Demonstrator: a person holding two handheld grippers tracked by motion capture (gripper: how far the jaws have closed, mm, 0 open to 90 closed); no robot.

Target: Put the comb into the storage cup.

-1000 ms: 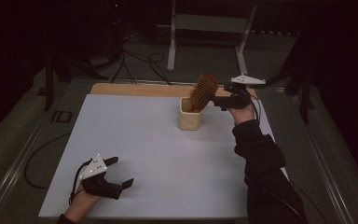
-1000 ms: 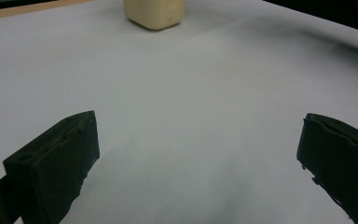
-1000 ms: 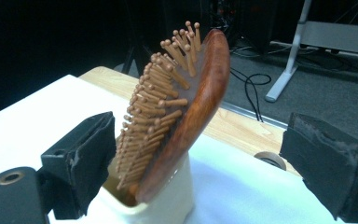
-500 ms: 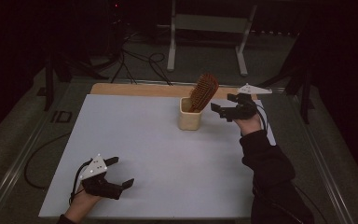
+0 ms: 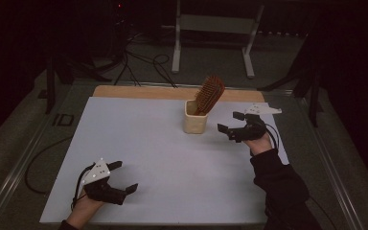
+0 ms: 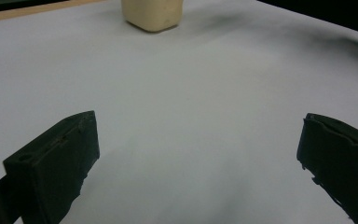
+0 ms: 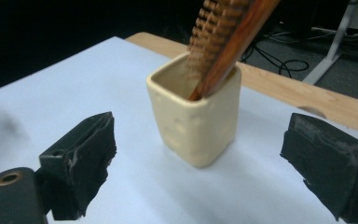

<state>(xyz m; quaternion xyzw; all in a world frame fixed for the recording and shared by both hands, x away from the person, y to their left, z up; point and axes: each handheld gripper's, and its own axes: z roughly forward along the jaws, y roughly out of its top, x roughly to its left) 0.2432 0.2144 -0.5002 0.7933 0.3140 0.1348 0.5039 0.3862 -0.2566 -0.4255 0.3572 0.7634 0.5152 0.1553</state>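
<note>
High view looks down and forward over the worktop (image 5: 172, 158). Both gripper views sit low, facing the cup (image 5: 195, 123): right close (image 7: 196, 126), left far (image 6: 154, 14). All share the cup.

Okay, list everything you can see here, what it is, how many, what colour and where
Cup: one, cream, squarish, upright on the far middle of the white surface.
Hairbrush: one, reddish-brown wood, standing handle-down in the cup, head leaning over its rim.
Table surface: one, white sheet, with a light wooden strip showing along its far edge.
Stand legs: one pale metal frame, on the floor beyond the table.
Cables: several, black, on the dark floor behind the table.
Left gripper: one, black with a grey plate, near left corner, jaws open and empty.
Right gripper: one, black with a grey plate, just right of the cup, jaws open, apart from it.
</note>
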